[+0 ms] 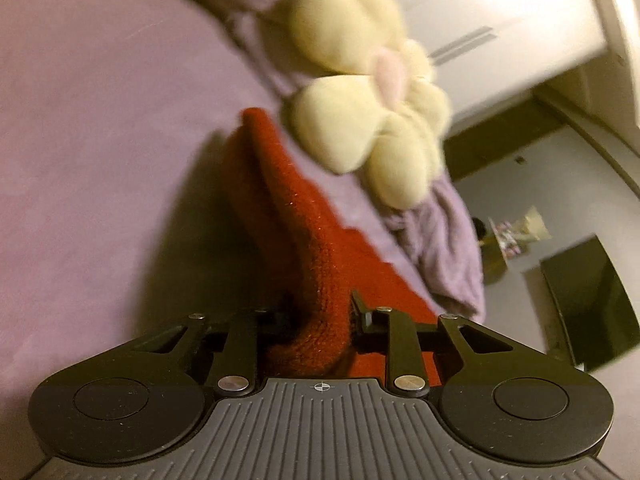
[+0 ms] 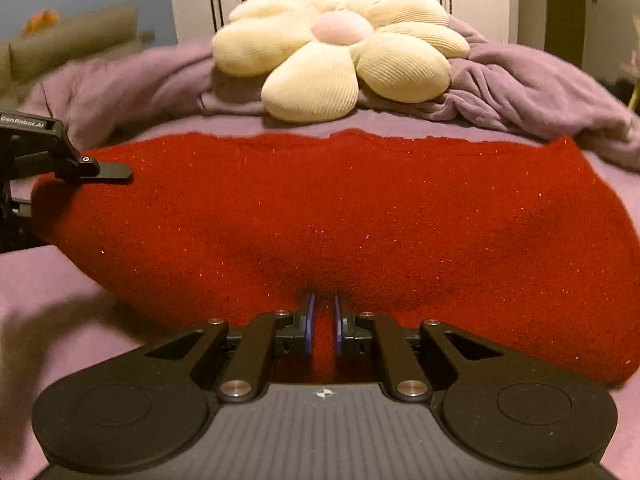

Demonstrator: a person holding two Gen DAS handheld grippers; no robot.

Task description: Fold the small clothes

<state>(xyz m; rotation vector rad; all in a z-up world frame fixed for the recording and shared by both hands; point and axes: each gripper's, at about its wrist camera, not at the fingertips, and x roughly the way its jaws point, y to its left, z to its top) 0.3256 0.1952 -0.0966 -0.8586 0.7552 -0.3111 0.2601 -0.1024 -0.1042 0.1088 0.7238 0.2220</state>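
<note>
left hand-held gripper [image 1: 320, 316] clamping red knit [image 1: 308, 248]

Garment [image 2: 340, 200] on bed [image 2: 52, 280], cushion [image 2: 336, 48] behind it

One red knit garment [image 2: 340, 208], one flower-shaped cushion [image 2: 336, 48], one rumpled purple blanket [image 2: 520, 84], two claws.
</note>
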